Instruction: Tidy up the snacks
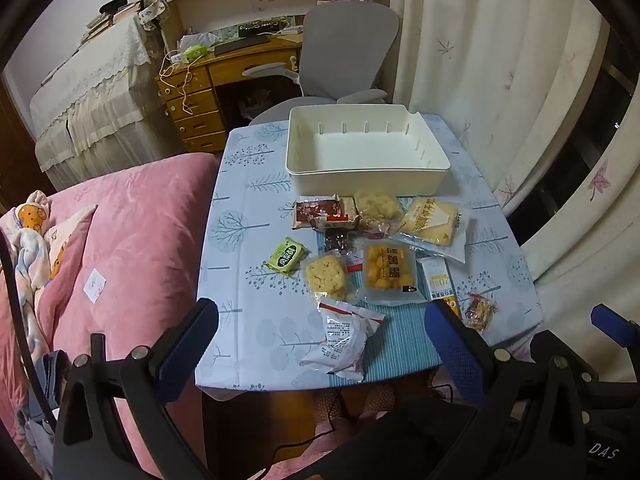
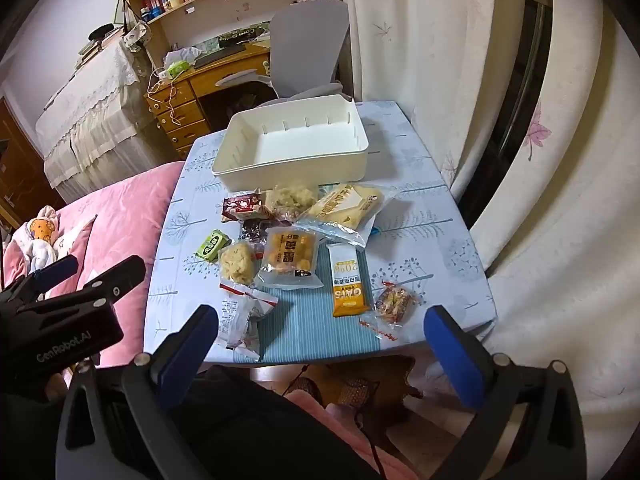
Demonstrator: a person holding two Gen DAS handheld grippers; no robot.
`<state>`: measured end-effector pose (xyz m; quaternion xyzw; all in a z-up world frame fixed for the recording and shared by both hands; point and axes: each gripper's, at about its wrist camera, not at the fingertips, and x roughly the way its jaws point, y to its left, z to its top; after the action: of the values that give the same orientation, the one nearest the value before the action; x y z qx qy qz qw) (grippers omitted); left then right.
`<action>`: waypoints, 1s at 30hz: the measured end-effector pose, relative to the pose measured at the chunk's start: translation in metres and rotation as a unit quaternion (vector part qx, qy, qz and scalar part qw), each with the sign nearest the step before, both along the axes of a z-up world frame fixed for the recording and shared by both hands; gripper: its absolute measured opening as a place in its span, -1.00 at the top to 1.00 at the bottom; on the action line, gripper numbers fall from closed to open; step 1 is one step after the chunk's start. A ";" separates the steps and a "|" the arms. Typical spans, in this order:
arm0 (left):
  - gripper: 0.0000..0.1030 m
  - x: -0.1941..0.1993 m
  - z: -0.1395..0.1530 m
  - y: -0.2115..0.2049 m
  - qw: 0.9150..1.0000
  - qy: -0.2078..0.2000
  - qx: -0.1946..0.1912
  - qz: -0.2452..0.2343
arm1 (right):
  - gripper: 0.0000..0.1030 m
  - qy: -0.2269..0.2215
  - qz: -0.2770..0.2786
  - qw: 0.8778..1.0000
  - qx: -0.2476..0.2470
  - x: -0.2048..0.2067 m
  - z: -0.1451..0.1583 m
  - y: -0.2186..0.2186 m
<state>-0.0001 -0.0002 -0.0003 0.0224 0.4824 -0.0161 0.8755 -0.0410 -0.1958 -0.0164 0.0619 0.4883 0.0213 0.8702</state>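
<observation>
While jaws gape | snacks [image 2: 292, 258] mid-table [image 2: 420, 216] | bin [image 2: 292, 168] at far edge

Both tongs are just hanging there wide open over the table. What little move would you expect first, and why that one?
Probably the left tongs dip onto the white packet with the red strip, the snack nearest the table's front edge. Both the left and the right tongs are open and hold nothing, the white bin has nothing in it, and every snack lies on the tablecloth in front of it.
</observation>
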 end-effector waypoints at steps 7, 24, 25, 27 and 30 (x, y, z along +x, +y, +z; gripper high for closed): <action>-0.99 0.008 0.004 -0.002 1.000 0.004 -0.001 -0.003 | -1.00 -0.003 0.001 1.000 0.000 0.001 -0.001 -0.001; -0.99 0.004 0.002 0.000 1.000 -0.004 0.007 0.000 | -1.00 0.000 0.001 1.000 0.003 0.003 -0.002 -0.005; -0.99 0.004 0.002 0.001 1.000 -0.004 0.008 0.000 | -1.00 0.000 0.000 1.000 0.003 0.002 -0.002 -0.004; -0.99 0.003 0.002 0.000 1.000 -0.003 0.009 0.002 | -1.00 0.001 -0.001 1.000 0.002 0.003 -0.003 -0.004; -0.99 0.003 0.002 0.001 1.000 -0.003 0.009 0.001 | -1.00 0.006 -0.001 1.000 0.001 0.007 -0.007 -0.009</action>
<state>0.0031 0.0008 0.0016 0.0294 0.4798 -0.0107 0.8768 -0.0339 -0.2047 -0.0236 0.0630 0.4932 0.0209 0.8674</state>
